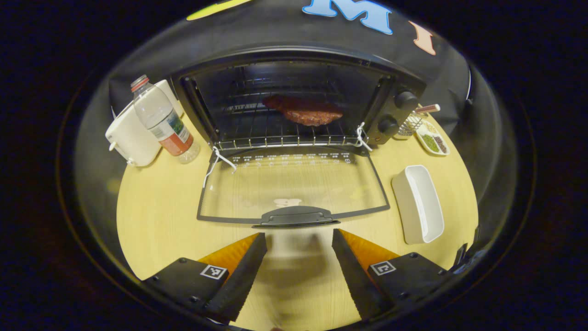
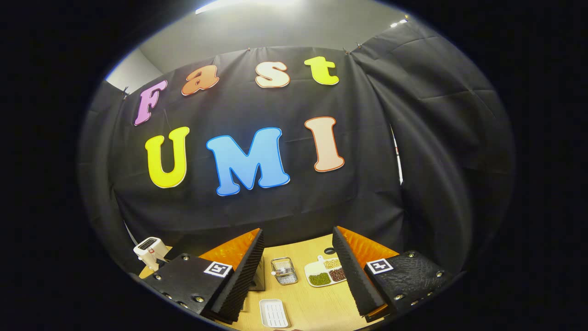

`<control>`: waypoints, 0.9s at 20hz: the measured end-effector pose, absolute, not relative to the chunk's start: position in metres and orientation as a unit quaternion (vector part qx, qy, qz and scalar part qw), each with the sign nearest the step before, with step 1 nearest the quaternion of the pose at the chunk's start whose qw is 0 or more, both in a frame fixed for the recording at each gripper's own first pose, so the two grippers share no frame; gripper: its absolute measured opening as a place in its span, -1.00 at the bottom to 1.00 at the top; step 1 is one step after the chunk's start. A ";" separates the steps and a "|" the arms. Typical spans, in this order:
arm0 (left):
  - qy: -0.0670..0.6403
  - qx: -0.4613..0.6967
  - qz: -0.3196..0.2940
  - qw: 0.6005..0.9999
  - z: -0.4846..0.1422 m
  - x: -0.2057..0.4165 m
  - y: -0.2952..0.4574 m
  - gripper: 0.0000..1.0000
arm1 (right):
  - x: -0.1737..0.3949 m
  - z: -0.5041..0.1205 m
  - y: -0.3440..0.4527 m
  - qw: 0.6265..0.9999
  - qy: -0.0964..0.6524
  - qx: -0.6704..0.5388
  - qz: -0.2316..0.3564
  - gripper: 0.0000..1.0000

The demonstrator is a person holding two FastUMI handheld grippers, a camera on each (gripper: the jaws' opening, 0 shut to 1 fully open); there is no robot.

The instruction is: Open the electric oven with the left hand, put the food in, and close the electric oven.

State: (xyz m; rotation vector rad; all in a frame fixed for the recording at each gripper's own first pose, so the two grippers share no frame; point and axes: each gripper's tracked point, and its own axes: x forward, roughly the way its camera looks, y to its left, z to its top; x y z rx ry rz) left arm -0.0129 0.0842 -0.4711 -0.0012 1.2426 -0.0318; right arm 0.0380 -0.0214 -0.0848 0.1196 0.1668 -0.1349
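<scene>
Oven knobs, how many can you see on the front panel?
2, both on the oven's right-hand panel in the left gripper view: upper knob and lower knob just below it. None looks hidden.

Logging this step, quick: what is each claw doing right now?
Left claw: open, holding nothing.
Right claw: open, holding nothing.

The black electric oven point(image 1: 294, 99) stands open, glass door point(image 1: 294, 186) flat, brown food point(image 1: 305, 110) on its rack
</scene>
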 end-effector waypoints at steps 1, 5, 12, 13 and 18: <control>0.591 -0.005 -0.013 0.807 -0.476 -0.015 0.084 0.94 | 0.038 -0.085 -0.022 0.992 0.085 0.058 -0.068 0.82; 0.606 -0.001 -0.012 0.795 -0.491 -0.011 0.084 0.94 | 0.036 -0.089 -0.024 0.992 0.091 0.055 -0.070 0.83; 0.624 0.006 -0.007 0.781 -0.510 -0.009 0.089 0.95 | 0.035 -0.091 -0.028 0.991 0.098 0.051 -0.075 0.83; 0.626 0.006 -0.006 0.780 -0.512 -0.008 0.089 0.94 | 0.035 -0.092 -0.029 0.991 0.100 0.050 -0.076 0.83; 0.629 0.007 -0.004 0.778 -0.517 -0.008 0.091 0.94 | 0.036 -0.094 -0.029 0.990 0.105 0.051 -0.077 0.83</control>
